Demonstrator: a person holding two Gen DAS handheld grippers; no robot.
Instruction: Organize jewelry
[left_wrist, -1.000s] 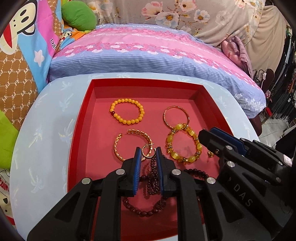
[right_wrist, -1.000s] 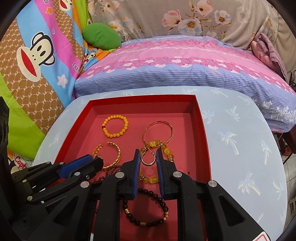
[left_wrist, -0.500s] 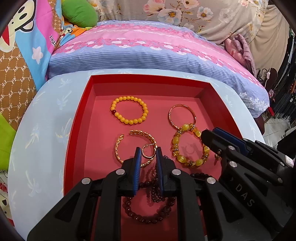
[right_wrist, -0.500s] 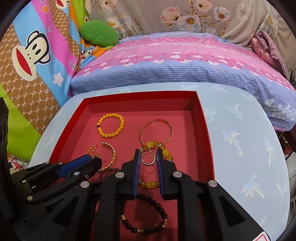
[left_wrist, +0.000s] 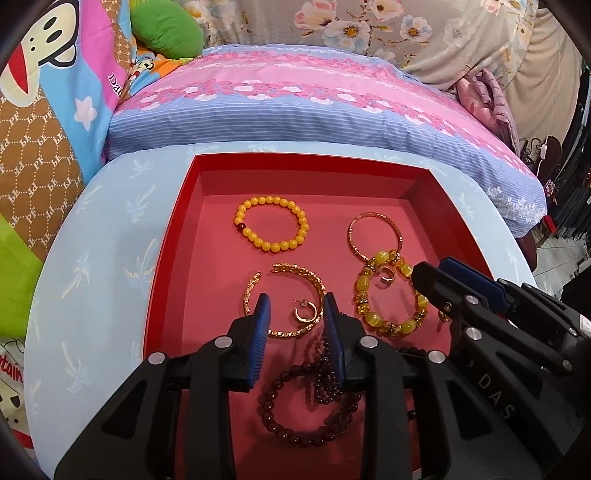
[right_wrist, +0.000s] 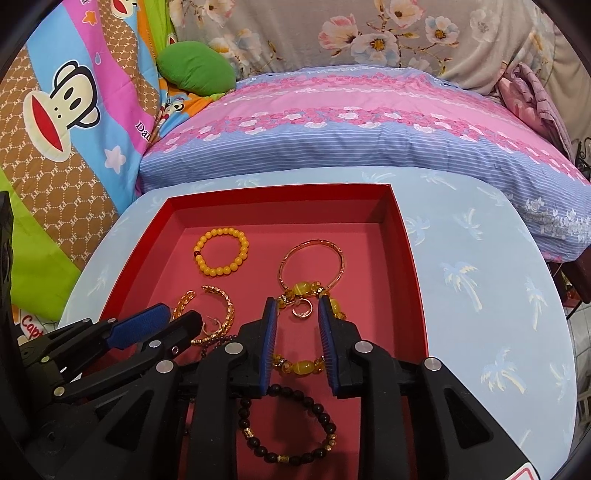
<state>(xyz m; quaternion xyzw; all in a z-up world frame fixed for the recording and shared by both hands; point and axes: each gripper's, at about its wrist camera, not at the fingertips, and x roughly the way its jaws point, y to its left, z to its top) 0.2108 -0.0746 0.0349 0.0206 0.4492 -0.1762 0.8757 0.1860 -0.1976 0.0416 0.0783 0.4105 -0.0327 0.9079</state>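
A red tray (left_wrist: 170, 240) on the round blue table holds several bracelets. My left gripper (left_wrist: 296, 309) is opening; a gold hoop earring (left_wrist: 306, 314) lies loose on the tray floor between its blue pads, inside the gold cuff bangle (left_wrist: 318, 286). My right gripper (right_wrist: 297, 308) is opening too, and a second gold hoop earring (right_wrist: 303, 309) lies free between its pads, within the yellow glass-bead bracelet (right_wrist: 301, 288). A dark red bead string (left_wrist: 273, 393) lies under the left gripper. A black bead bracelet (right_wrist: 244, 406) lies under the right one.
An orange-yellow bead bracelet (left_wrist: 271, 229) and a thin gold bangle (left_wrist: 375, 234) rest farther back in the tray. The table (right_wrist: 480, 295) has a pale blue palm-print cloth. Behind it lie a pink and blue pillow (right_wrist: 351, 122) and bright bedding.
Both grippers' jaws have spread apart. Each gold hoop earring, earlier pinched upright between the pads, now lies flat on the tray floor. Neither hand has shifted.
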